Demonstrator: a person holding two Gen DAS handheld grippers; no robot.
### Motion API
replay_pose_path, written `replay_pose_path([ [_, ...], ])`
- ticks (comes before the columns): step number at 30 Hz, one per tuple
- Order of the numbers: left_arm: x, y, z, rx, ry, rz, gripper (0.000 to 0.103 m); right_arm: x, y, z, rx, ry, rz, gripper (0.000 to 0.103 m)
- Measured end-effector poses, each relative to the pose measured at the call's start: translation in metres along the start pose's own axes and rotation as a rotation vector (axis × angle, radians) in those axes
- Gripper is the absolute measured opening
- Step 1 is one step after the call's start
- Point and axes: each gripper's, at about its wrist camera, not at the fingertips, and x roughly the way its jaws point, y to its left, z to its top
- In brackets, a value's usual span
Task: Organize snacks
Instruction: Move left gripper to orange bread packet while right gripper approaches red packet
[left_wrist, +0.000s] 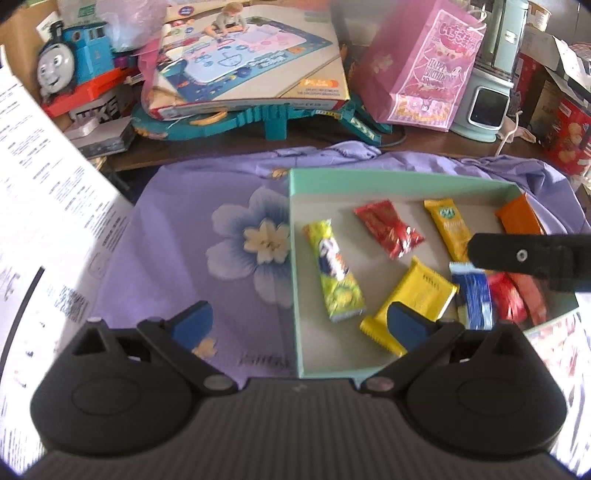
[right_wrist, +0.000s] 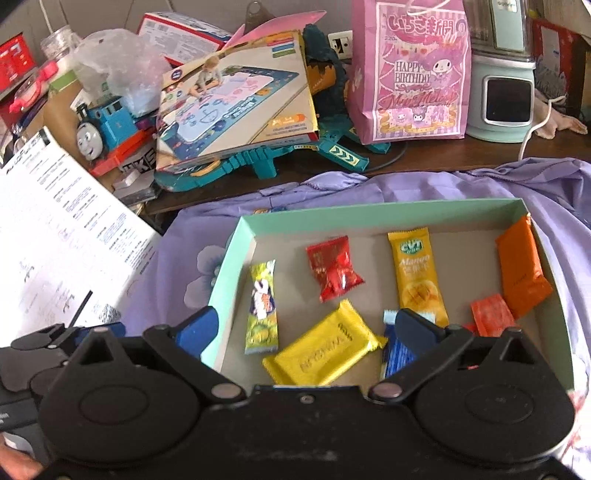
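The left gripper (left_wrist: 301, 325) has its jaws spread as wide as they go with nothing between them, hanging over the near-left corner of the mint-green box (left_wrist: 295, 280); the right gripper (right_wrist: 308, 334) also stands wide open and empty, above the box's near edge. Everything else reads outward from that box. Inside it, just beyond the jaws, lie a yellow wafer pack (right_wrist: 323, 350) and a blue-and-white pack (right_wrist: 397, 350), with a green-yellow stick (right_wrist: 263, 308) toward the left wall. Farther in sit a red candy pouch (right_wrist: 334, 267), a mango bar (right_wrist: 415, 275) and an orange pack (right_wrist: 521, 269) leaning on the right wall, a small red-orange pack (right_wrist: 491, 314) beside it. The snacks are all in the box, loosely spread, so the gathering looks largely done. The box rests on a purple floral cloth (left_wrist: 229, 236) that covers the table; toys and a pink gift bag (right_wrist: 410, 70) crowd behind it.
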Motion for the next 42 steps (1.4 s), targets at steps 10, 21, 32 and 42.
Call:
replay_pose_path([
  [10, -0.02, 0.033, -0.063, -0.008, 0.064, 0.022, 0.103, -0.02, 0.032, -0.055, -0.086, 0.075, -0.014, 0.103],
  [21, -0.014, 0.044, -0.125, 0.062, 0.151, 0.034, 0.103, -0.011, 0.056, -0.11, -0.071, 0.222, 0.091, 0.103],
  [32, -0.003, 0.052, -0.148, 0.054, 0.19, 0.051, 0.103, 0.005, 0.079, -0.122, -0.106, 0.272, 0.111, 0.086],
  [42, 0.005, 0.074, -0.155, -0.062, 0.214, -0.001, 0.103, 0.016, 0.085, -0.139, -0.201, 0.305, 0.109, 0.079],
])
